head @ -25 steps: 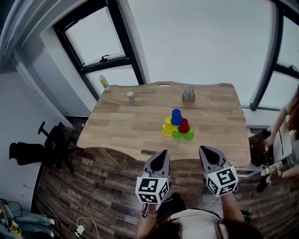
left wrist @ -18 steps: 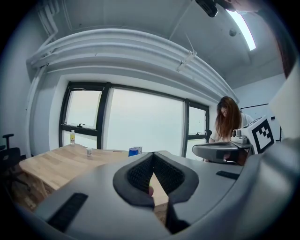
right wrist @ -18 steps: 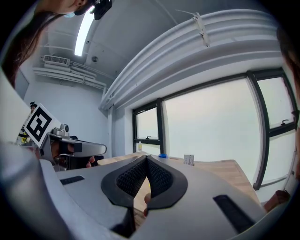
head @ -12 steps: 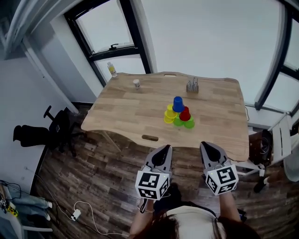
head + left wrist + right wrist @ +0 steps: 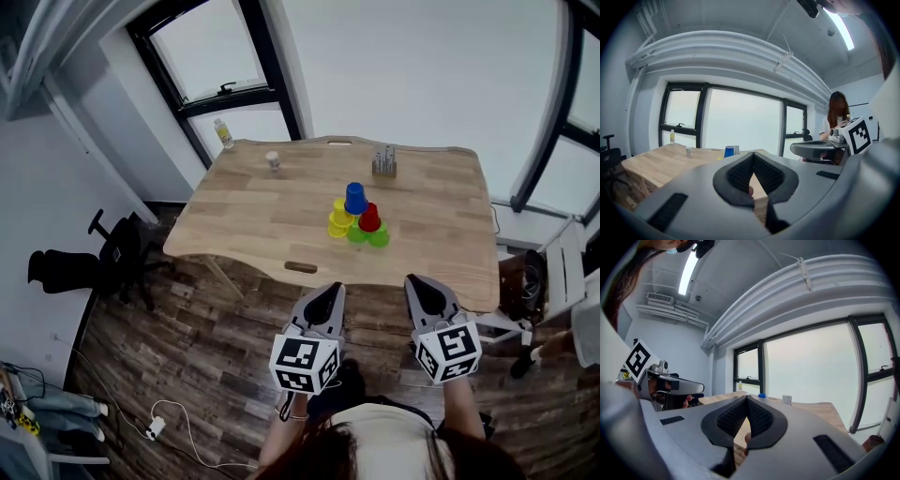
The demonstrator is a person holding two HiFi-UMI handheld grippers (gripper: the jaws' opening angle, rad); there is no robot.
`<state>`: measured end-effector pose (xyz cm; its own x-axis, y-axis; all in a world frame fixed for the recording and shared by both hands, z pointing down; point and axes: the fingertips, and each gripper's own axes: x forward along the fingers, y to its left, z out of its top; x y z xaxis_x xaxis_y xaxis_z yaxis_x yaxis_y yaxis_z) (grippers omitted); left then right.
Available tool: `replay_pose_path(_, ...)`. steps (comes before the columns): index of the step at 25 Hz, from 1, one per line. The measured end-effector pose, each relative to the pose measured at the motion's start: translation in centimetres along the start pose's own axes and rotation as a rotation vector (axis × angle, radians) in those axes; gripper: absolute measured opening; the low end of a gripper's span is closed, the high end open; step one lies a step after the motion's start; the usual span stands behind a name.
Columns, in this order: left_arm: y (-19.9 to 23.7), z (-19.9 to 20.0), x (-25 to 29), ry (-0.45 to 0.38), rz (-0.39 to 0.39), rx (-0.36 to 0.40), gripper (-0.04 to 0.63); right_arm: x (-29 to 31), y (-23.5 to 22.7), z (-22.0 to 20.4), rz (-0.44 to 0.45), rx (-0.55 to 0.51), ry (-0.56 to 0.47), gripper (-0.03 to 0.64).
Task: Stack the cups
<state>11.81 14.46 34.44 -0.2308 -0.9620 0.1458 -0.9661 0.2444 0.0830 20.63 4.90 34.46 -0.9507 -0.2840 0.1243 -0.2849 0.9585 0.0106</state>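
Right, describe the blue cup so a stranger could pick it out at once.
Look at the wooden table by the windows. Near its middle sits a tight cluster of coloured cups. The blue cup is at the cluster's far end, the only blue one among yellow, red and green.

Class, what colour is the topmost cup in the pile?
Blue cup, clearest in the head view.

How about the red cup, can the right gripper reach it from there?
Probably not yet. The right gripper hangs by the near edge of the table, jaws shut; the red cup sits mid-table. Nothing blocks the way forward.
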Motion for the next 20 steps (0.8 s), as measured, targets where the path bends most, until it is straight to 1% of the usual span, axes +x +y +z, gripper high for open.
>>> replay_pose_path(9, 0.5, -0.6, 1.4, 0.022, -0.021, -0.015, 0.018, 0.7, -0.9, 0.0, -0.010, -0.009, 0.003, 0.028)
replay_pose_path(15, 1.2, -0.6, 2.7, 0.025, -0.033, -0.012, 0.018, 1.7, -1.4, -0.3, -0.017, -0.012, 0.011, 0.028)
replay_pose_path(20, 2.5, -0.8, 4.3, 0.045, -0.011, -0.024, 0.018, 3.2, -2.1, -0.6, -0.014, -0.022, 0.028, 0.028)
